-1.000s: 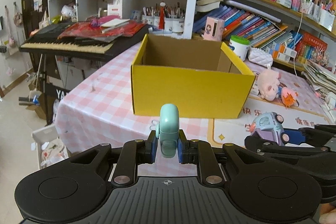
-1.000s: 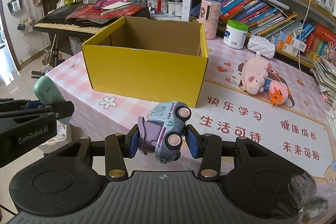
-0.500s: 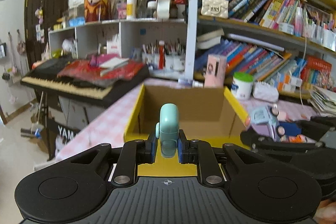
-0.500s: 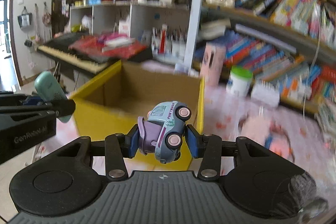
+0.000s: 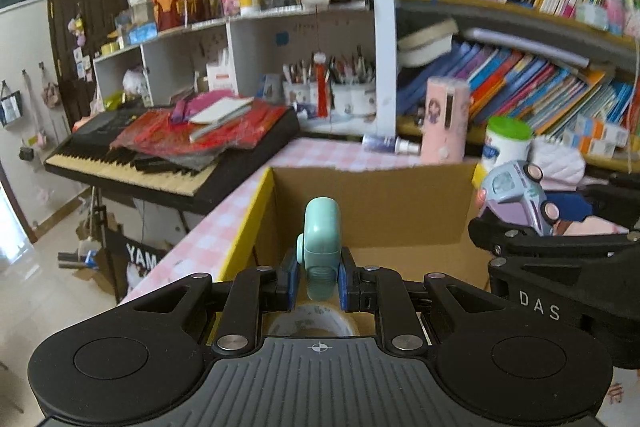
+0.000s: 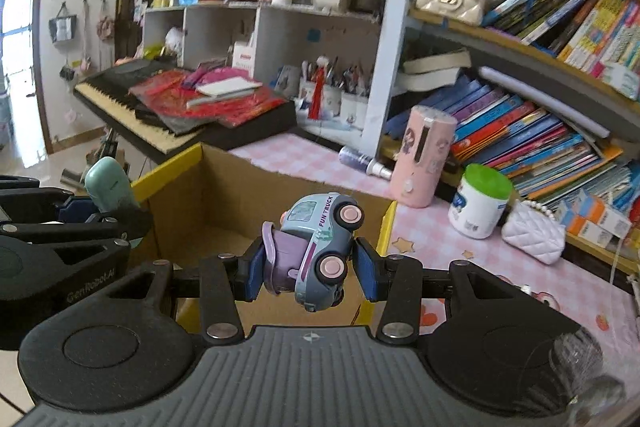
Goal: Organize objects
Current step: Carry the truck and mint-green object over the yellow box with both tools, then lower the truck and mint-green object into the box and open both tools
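Left claw (image 5: pixel 319 285) clamped on mint gadget (image 5: pixel 322 247) | right claw (image 6: pixel 312 273) gripping toy car (image 6: pixel 320 251) | both above open yellow box (image 5: pixel 244 235)

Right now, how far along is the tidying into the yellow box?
Done: a tape roll already lies inside the yellow box. In hand: left gripper clamps a mint gadget, right gripper a toy truck, both above the box. Left: releasing both.

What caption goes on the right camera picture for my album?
Right hand-held gripper holds a small blue-and-purple toy truck over the open yellow cardboard box.
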Motion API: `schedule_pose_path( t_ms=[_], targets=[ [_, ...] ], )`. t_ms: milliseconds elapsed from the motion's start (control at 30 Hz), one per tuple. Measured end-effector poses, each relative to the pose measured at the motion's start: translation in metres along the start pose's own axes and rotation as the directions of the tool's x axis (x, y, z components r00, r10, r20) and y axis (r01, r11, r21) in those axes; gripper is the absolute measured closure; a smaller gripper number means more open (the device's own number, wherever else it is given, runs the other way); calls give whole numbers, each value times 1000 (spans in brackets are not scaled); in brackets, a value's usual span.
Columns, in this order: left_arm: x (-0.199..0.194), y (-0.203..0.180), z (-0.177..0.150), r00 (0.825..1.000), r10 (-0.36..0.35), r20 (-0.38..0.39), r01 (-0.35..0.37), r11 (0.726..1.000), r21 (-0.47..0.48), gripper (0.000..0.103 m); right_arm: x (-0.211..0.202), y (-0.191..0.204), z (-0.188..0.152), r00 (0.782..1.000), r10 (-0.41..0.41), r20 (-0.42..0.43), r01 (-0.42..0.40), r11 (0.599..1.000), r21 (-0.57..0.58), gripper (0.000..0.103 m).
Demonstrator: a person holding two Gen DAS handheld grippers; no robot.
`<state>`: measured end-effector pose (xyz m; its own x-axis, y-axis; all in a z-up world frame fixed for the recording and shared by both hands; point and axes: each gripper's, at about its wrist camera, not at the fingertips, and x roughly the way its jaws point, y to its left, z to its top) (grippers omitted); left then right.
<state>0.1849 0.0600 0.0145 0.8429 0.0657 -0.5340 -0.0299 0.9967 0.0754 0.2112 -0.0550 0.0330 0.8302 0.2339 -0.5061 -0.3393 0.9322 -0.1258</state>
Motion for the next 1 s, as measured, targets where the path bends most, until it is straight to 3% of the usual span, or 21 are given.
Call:
schedule_pose_path(
  t_ms=[400,567,1000],
  targets=[
    [38,-11,-11,990,59,-126,-52,997,57,86,53,7,-2,987,104,-123,-118,987,-111,60],
    [49,-11,-16,981,65,-184,-59,998,38,85,70,10,-3,976,125,-177,-150,979,-140,60],
    [56,-10,-17,974,78,-211,-73,997,32,86,82,11,-1,939,186,-288,-232,963,-135,60]
  ],
)
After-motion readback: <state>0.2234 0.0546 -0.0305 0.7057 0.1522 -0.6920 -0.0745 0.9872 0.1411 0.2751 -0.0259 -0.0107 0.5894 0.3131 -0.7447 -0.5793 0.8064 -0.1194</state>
